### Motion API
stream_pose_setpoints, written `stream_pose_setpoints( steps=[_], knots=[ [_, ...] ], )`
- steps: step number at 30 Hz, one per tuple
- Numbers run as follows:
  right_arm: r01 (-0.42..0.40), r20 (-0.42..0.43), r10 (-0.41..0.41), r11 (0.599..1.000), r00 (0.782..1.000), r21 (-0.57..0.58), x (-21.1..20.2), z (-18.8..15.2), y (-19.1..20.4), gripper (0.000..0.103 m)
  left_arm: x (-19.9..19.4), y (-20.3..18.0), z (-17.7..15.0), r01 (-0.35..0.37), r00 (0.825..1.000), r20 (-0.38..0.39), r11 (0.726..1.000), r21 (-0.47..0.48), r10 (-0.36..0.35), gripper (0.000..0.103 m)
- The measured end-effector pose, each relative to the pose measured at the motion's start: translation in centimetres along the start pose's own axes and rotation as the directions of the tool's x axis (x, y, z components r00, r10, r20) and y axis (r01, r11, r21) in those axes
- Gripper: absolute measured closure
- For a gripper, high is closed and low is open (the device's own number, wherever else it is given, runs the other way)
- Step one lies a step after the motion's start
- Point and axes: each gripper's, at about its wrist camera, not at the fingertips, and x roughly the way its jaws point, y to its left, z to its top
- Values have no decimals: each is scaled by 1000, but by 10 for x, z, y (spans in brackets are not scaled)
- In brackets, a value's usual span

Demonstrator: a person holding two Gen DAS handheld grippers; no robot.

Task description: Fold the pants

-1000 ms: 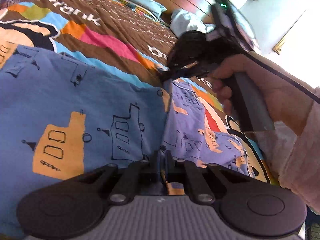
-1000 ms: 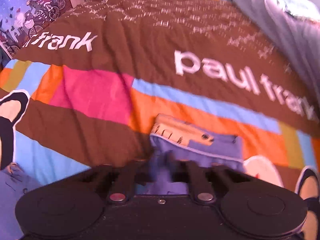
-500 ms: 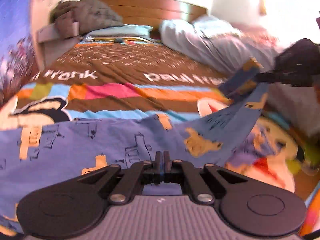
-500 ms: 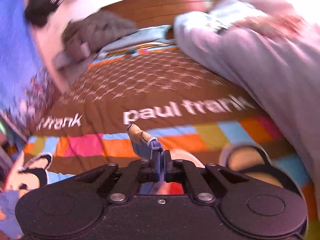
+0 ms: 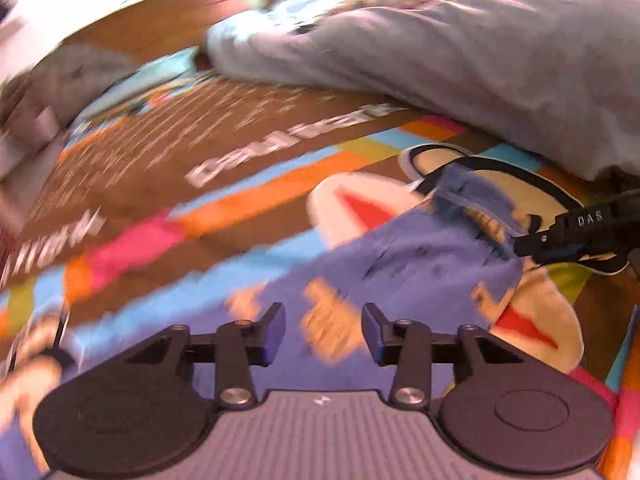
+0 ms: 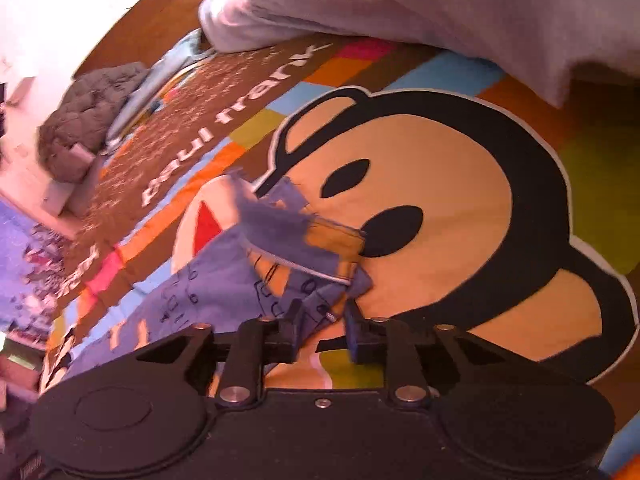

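The blue pants (image 5: 400,256), printed with orange shapes and thin black line drawings, lie spread on a bed cover (image 5: 248,168) that is brown with bright colour blocks, white lettering and a big cartoon monkey face (image 6: 432,184). In the left wrist view the left gripper (image 5: 323,334) hangs over the pants with its jaws partly apart; they have just been opening, and nothing sits between the blue pads, only cloth lying below them. This view is streaked with motion blur. At its right edge the dark tip of the right gripper (image 5: 576,228) shows at the far end of the pants, where the cuff is bunched up over the monkey face. In the right wrist view the right gripper (image 6: 322,326) also has its jaws partly apart, just opened; the crumpled end of the pants (image 6: 296,236) lies just ahead of the fingertips and reaches down between them, but the pads do not press on it. A pale grey duvet (image 6: 440,4) is heaped along the far side of the bed, and a grey quilted blanket (image 6: 88,116) lies near the wooden headboard (image 6: 136,36).
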Motion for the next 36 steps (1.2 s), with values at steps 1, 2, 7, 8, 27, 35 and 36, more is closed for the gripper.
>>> stream_pose_setpoints(
  steps=[1,2,7,8,27,35,36],
  knots=[
    [9,27,-8,999,1000,-42,-5,1,-1,59,9,-5,11,16,1000,-5,999,38,-16,55],
    [33,58,-28,996,998,-86,-9,1,-3,53,21,-9,23,33,999,-11,997,70,-32,55],
    [8,74,0,994,997,-105,-14,15,-28,51,69,-26,83,240,971,-6,969,54,-240,46],
    [-17,69,25,993,997,-113,-11,19,-30,52,76,-29,91,299,954,-7,953,45,-299,46],
    [-164,75,171,982,982,-97,-1,31,-45,96,146,-105,125,312,940,-214,926,213,-267,94],
    [-260,-8,260,966,966,7,-8,26,-44,95,136,-134,129,211,960,-258,886,412,-109,71],
    [-225,-23,225,974,974,6,-4,25,-44,93,137,-136,128,189,965,-249,881,433,-85,60]
  ],
)
